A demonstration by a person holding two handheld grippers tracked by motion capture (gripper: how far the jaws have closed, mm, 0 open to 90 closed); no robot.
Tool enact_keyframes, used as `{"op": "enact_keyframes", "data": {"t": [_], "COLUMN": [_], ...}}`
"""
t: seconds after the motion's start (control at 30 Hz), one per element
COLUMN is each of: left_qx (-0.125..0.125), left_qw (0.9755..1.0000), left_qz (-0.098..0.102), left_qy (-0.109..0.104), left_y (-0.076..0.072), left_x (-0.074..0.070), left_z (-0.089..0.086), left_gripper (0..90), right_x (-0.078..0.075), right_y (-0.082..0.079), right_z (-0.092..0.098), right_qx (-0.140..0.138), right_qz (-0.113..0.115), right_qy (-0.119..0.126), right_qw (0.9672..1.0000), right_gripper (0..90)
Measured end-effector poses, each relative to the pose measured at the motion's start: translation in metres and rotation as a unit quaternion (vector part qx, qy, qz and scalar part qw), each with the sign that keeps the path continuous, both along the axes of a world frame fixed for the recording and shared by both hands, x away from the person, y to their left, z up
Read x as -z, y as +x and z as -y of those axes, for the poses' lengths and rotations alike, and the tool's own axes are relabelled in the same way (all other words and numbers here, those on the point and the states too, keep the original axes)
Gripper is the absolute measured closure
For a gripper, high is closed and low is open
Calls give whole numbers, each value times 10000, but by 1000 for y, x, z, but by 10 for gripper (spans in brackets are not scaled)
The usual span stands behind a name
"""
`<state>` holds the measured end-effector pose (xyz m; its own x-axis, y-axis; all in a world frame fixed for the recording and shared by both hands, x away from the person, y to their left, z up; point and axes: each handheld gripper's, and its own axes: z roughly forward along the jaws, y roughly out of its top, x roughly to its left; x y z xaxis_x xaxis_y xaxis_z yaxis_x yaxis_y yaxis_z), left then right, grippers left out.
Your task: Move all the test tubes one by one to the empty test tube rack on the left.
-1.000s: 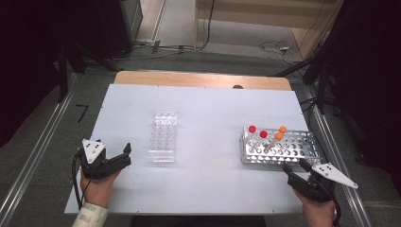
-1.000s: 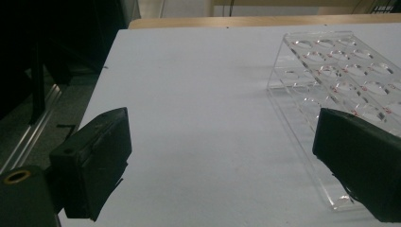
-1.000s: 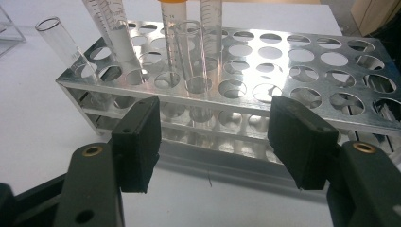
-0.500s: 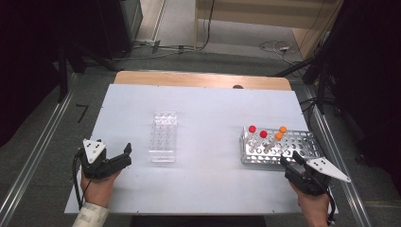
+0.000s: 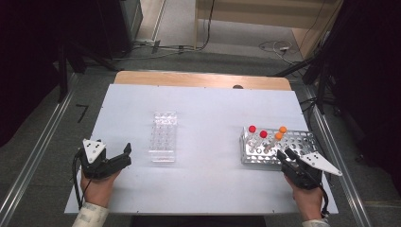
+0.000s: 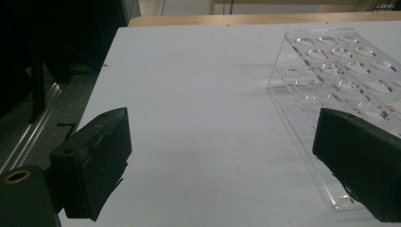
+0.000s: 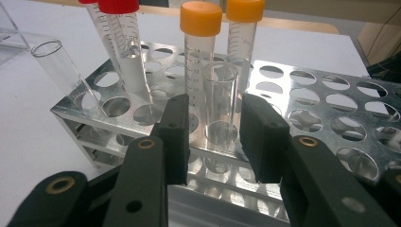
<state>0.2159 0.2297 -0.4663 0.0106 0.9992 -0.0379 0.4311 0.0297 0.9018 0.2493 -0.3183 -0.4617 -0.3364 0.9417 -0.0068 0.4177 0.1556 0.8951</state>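
Right gripper view puts my right gripper at the near edge of the metal rack, jaws either side of an uncapped glass tube standing in a front hole. They have just been closing, but a gap shows on both sides of the tube, so nothing is gripped yet. Behind it stand two orange-capped tubes and two red-capped ones; another open tube leans at the rack's corner. From the high view, the clear rack sits mid-table with every hole empty, well apart from the metal one. My left gripper rests near the clear rack, jaws wide apart on nothing. I judge the transfer barely begun: all tubes remain in the metal rack.
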Motion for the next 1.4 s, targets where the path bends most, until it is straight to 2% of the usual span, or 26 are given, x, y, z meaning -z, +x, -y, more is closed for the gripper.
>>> {"op": "enact_keyframes", "data": {"t": [0.17, 0.6, 1.27, 1.4], "left_qx": [1, 12, -4, 6], "left_qw": [10000, 10000, 10000, 10000], "left_qz": [-3, -32, -66, -46], "left_qy": [-2, 12, -3, -9], "left_y": [0, 0, 0, 0], "left_x": [0, 0, 1, 0], "left_z": [0, 0, -1, -1], "left_gripper": [58, 58, 58, 58], "right_x": [0, 3, 4, 1], "right_y": [1, 3, 9, 6], "right_z": [1, 0, 0, 1], "right_qx": [58, 61, 122, 156], "right_qz": [15, -19, -22, 65], "right_qy": [89, 67, 63, 82], "right_qw": [9999, 10000, 9999, 9998], "right_gripper": [646, 705, 729, 733]}}
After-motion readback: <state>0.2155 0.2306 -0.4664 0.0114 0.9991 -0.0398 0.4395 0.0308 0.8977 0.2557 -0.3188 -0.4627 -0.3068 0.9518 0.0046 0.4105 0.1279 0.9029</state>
